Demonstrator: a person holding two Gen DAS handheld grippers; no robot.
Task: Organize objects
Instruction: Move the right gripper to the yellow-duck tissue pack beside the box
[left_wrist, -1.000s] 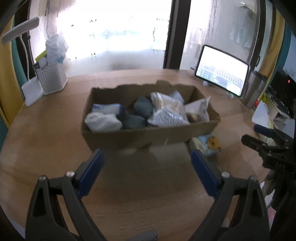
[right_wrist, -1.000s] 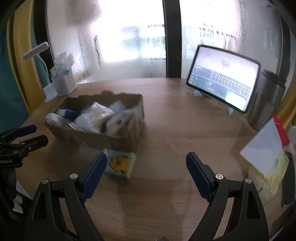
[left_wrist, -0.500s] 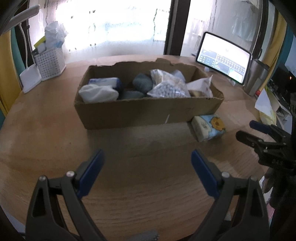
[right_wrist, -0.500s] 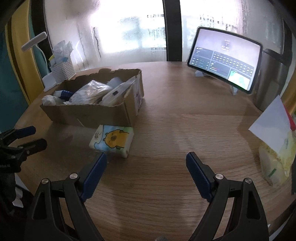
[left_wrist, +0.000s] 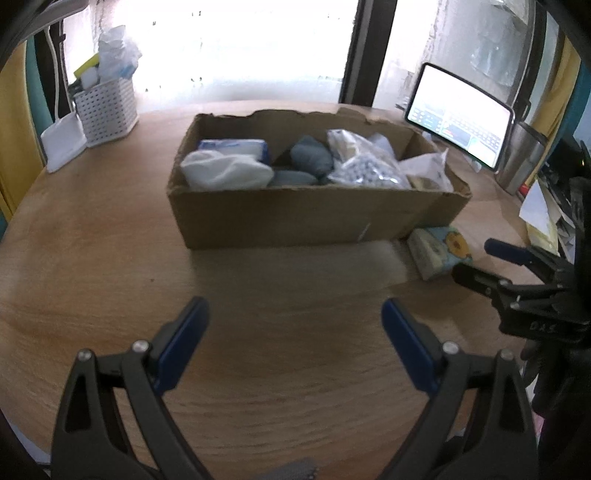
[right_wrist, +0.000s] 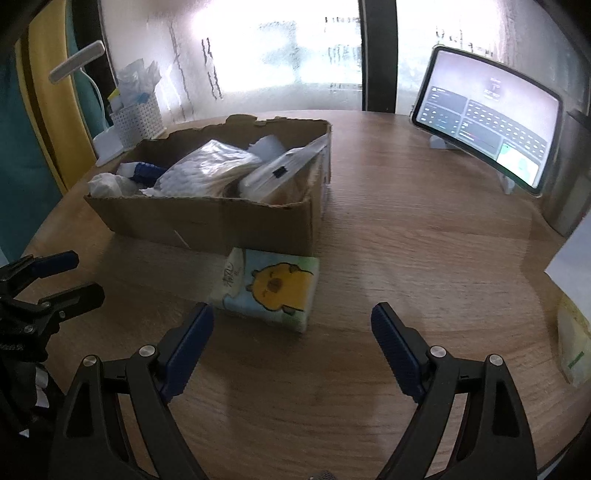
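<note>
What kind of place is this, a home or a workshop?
Probably a home, at a round wooden table by a window. A cardboard box of household packets, a white basket of small items and a tablet on a stand suggest it.

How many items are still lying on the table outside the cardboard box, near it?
1: the tissue pack with a yellow cartoon animal, lying against the cardboard box at its near right corner. Others may hide behind the box.
</note>
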